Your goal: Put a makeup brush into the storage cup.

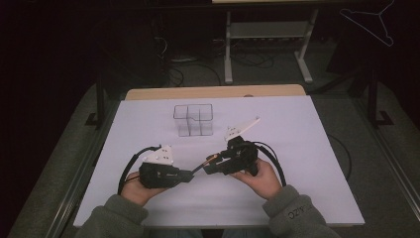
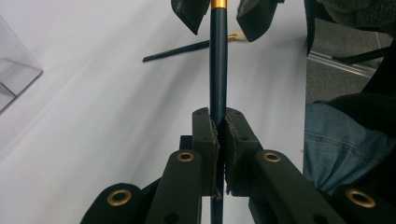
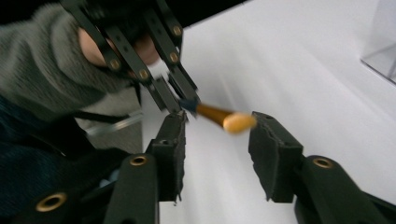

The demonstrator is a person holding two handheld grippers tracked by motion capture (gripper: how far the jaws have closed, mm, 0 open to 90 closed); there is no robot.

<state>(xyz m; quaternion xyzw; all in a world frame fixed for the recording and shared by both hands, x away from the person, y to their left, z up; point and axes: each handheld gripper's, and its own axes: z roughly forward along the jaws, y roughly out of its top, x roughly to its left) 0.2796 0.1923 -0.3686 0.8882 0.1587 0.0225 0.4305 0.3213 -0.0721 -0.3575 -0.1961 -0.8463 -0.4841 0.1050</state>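
Handover is half done, by my reading: your left tongs (image 2: 219, 135) are clamped on the dark brush (image 2: 218, 70), its gold end between your right tongs (image 3: 217, 154), which stand apart without gripping. The left gripper view shows a second brush (image 2: 187, 49) lying on the surface (image 1: 297, 148) beyond it; the high view shows the clear organizer (image 1: 193, 119) farther back.

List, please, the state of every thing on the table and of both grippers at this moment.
Left gripper: shut on the brush handle.
Right gripper: open, jaws either side of the brush tip, not pressing it.
Held brush: dark handle, gold ferrule, off the table, clamped by the left gripper.
Second brush: lying flat on the table, untouched.
Clear organizer: upright, compartments look empty.
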